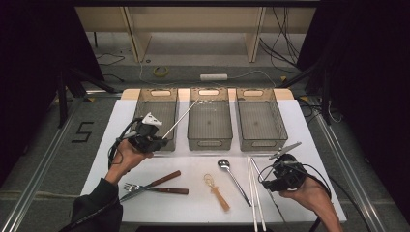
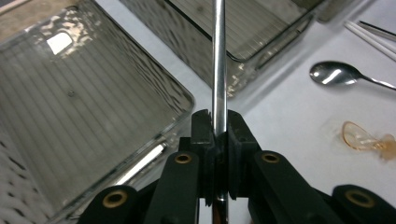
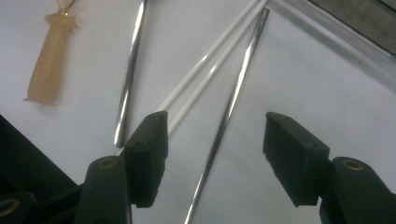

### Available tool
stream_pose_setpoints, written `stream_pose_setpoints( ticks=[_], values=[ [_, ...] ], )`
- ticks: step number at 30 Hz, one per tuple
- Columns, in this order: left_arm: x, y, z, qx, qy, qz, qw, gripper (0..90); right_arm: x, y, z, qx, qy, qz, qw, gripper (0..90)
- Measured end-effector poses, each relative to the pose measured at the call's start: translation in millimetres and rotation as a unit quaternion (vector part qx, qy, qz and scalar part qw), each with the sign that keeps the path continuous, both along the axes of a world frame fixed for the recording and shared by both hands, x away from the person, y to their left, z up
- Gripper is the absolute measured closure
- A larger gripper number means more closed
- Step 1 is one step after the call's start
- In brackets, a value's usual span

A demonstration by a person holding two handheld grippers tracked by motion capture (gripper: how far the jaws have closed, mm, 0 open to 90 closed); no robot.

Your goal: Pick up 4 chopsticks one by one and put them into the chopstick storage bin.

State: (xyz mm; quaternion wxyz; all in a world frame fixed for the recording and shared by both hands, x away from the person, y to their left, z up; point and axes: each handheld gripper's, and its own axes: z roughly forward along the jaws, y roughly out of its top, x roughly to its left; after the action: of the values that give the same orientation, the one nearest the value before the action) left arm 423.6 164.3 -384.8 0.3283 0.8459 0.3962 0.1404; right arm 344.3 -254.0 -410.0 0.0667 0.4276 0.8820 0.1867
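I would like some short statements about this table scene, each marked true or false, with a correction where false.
1. The left gripper is shut on a metal chopstick. True.
2. The right gripper holds the spoon. False: its fingers are open over a metal chopstick lying on the table.
3. Three bins stand at the far side. True.
4. The fork lies in the middle bin. False: it lies on the table.

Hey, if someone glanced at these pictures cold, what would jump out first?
The left hand-held gripper is shut on a metal chopstick, angled toward the three clear bins at the table's far edge. The right hand-held gripper hangs open above a second metal chopstick, beside the white chopsticks.
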Motion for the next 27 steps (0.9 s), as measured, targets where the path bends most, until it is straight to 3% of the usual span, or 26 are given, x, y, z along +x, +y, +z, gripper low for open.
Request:
stream_pose_setpoints(
  ticks=[14,21,27],
  values=[
    [42.9,21.3,6.3,-0.008,0.002,0.066,0.9978,83.3,-1.0,1.9,-4.6,0.006,0.005,0.003,1.0,41.7],
    [65.0,32.3,2.2,-0.004,0.008,0.104,0.9946,83.2,-1.4,4.2,-6.9,0.004,0.013,0.005,0.9999,38.9],
    [79.7,39.6,-5.4,0.0,0.018,0.137,0.9904,83.2,-0.6,3.5,-8.2,0.002,0.013,0.002,0.9999,35.0]
  ],
)
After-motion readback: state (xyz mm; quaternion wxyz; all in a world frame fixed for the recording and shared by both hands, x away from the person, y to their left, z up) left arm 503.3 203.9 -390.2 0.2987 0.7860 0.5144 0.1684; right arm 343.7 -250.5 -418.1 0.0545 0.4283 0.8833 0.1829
